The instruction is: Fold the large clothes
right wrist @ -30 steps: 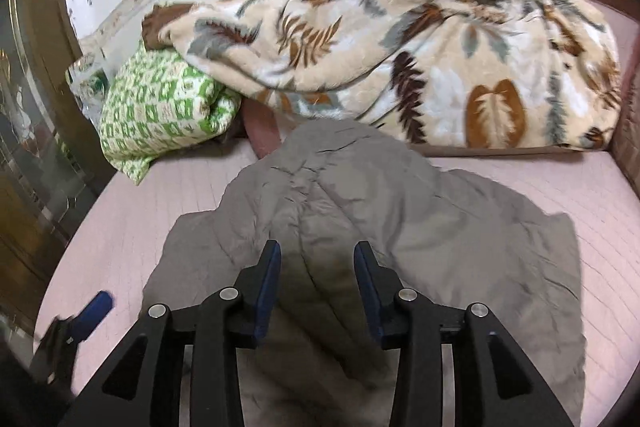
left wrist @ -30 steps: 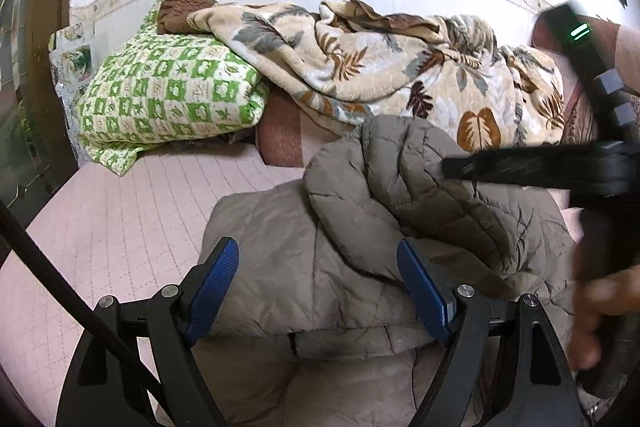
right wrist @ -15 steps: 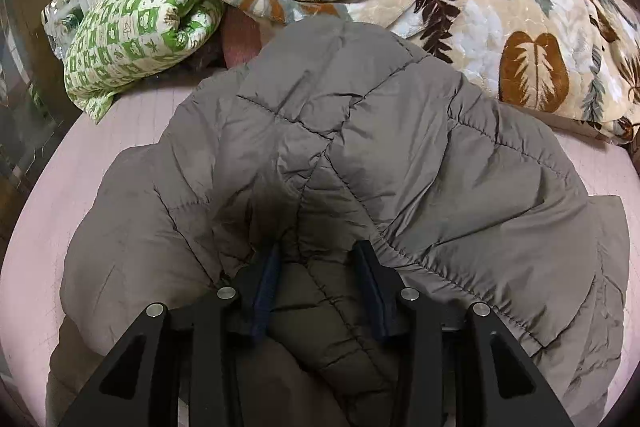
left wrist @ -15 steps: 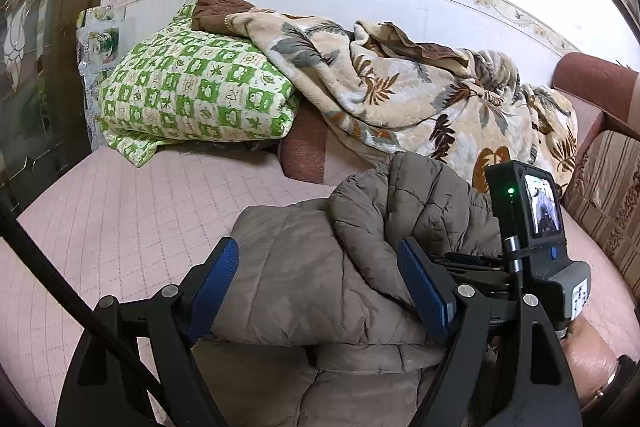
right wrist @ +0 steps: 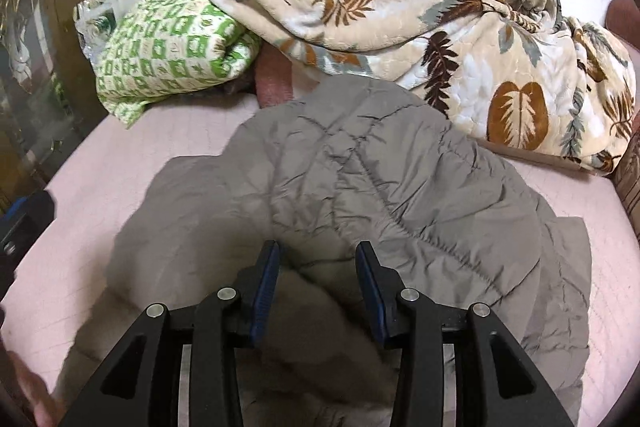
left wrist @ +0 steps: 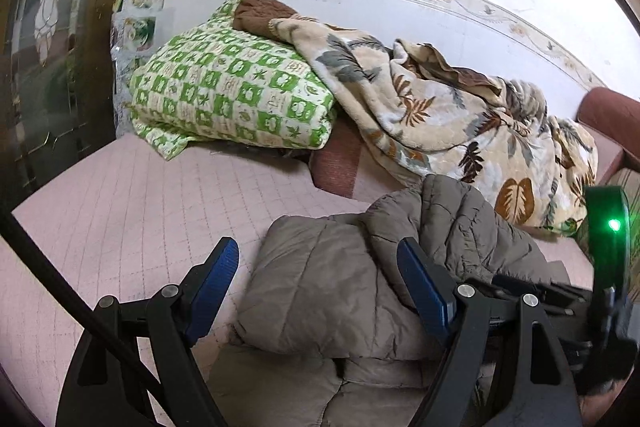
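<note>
Your grey quilted jacket [right wrist: 400, 187] lies spread on the pink quilted bed cover [left wrist: 120, 211], well short of the leaf-print blanket [right wrist: 440, 27] and the green checked pillow [left wrist: 228, 95] heaped against the wall, so the open bedding gives you room to fold. A padded section is doubled over the body of the jacket, which reads as a fold partly made. Your right gripper [right wrist: 316, 283] is set narrow, and a raised ridge of that doubled layer sits between its jaws; whether the pads actually press the fabric cannot be told from this view. It appears placed there to control the folded edge. Your left gripper [left wrist: 320, 287] stands wide and holds nothing; the jacket's folded edge lies below and between its fingers, with the left finger over bare cover.
</note>
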The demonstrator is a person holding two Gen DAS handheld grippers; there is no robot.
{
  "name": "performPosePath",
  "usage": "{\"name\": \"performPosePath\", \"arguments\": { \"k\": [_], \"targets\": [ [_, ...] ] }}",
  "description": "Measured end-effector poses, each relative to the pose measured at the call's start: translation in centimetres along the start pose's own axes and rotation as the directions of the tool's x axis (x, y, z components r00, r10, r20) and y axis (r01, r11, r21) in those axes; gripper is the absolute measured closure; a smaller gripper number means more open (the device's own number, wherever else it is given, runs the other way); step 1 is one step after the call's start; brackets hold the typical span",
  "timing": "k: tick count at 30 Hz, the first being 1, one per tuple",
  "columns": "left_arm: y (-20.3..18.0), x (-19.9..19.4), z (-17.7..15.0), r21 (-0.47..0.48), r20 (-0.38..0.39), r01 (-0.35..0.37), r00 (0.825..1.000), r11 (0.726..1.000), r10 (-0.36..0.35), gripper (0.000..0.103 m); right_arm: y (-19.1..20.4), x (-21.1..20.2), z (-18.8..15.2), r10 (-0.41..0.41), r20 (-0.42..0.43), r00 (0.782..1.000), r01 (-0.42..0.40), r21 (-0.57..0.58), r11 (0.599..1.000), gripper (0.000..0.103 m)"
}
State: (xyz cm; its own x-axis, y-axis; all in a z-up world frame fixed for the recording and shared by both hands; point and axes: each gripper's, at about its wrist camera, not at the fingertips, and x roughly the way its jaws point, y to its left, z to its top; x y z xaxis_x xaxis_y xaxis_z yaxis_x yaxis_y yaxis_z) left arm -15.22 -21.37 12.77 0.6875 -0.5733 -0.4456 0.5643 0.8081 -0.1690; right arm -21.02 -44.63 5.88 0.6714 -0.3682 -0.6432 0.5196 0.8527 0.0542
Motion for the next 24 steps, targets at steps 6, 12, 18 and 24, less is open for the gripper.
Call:
{"name": "performPosePath", "arguments": {
  "k": [6, 12, 18, 24],
  "targets": [
    [0.3, 0.0, 0.1, -0.006, 0.0, 0.0, 1.0, 1.0, 0.0, 0.022, 1.6, 0.2, -1.3, 0.024, -0.028, 0.999, -0.025, -0.027, 0.999, 0.06],
    [0.4, 0.0, 0.1, -0.004, 0.003, 0.003, 1.0, 1.0, -0.003, 0.022, 1.9, 1.9, -2.4, 0.019, -0.069, 0.997, -0.021, -0.017, 1.0, 0.06],
    [0.4, 0.0, 0.2, -0.004, 0.002, 0.004, 1.0, 1.0, -0.004, 0.022, 1.9, 2.5, -2.8, 0.015, -0.082, 0.996, -0.017, -0.021, 1.0, 0.06],
    [0.3, 0.0, 0.1, -0.006, 0.003, 0.002, 1.0, 1.0, -0.002, 0.022, 1.8, 1.5, -2.5, 0.015, -0.078, 0.997, -0.017, -0.027, 0.999, 0.06]
  ]
}}
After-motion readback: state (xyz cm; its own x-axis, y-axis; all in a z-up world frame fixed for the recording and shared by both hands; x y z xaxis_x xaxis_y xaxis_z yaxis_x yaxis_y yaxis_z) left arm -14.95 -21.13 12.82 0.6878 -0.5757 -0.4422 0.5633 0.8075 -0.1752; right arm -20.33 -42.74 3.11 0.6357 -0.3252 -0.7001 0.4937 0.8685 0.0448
